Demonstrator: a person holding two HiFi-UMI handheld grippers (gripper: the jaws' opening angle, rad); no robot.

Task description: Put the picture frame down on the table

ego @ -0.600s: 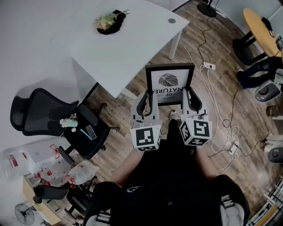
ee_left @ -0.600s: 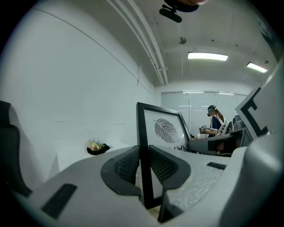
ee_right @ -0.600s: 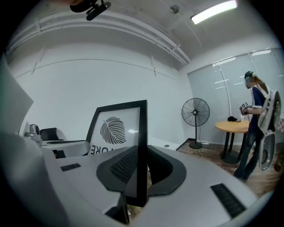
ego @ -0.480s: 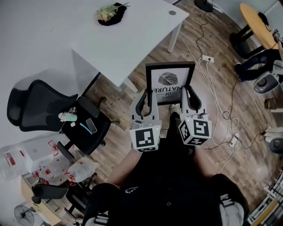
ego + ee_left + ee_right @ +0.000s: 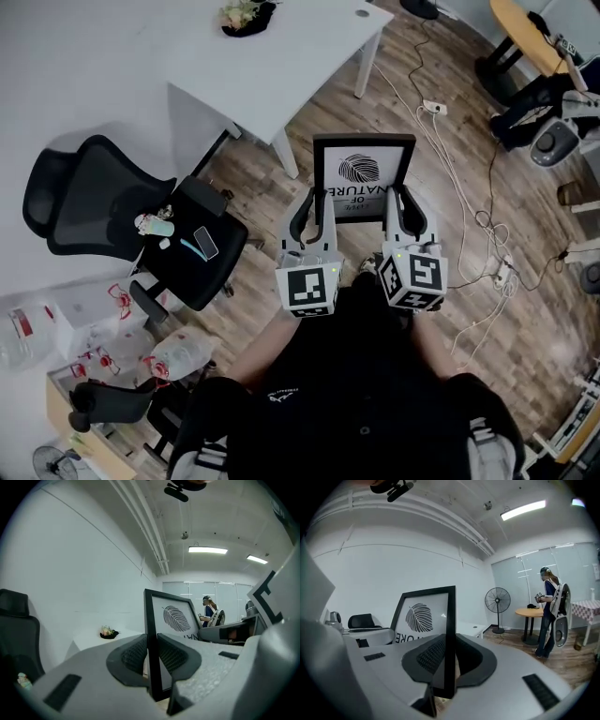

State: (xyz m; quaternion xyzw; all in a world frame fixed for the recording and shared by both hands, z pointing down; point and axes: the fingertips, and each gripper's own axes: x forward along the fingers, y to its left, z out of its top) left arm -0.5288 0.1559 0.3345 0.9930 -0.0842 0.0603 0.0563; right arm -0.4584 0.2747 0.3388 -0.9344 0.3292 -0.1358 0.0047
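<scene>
A black picture frame (image 5: 362,174) with a leaf print is held up over the wooden floor, in front of me. My left gripper (image 5: 313,208) is shut on the frame's left edge (image 5: 152,644), and my right gripper (image 5: 405,208) is shut on its right edge (image 5: 450,639). The frame (image 5: 425,616) stands upright between the two grippers. The white table (image 5: 281,66) lies ahead and to the left, apart from the frame, with a small plant dish (image 5: 246,15) at its far end.
A black office chair (image 5: 112,225) with small items on its seat stands at the left. Cables and a power strip (image 5: 433,108) run over the floor at the right. A standing fan (image 5: 498,601), a round table (image 5: 534,613) and a person (image 5: 548,616) are far right.
The view has shifted, so the table and chair now sit farther away and higher in the head view. Both grippers still hold the frame the same way.
</scene>
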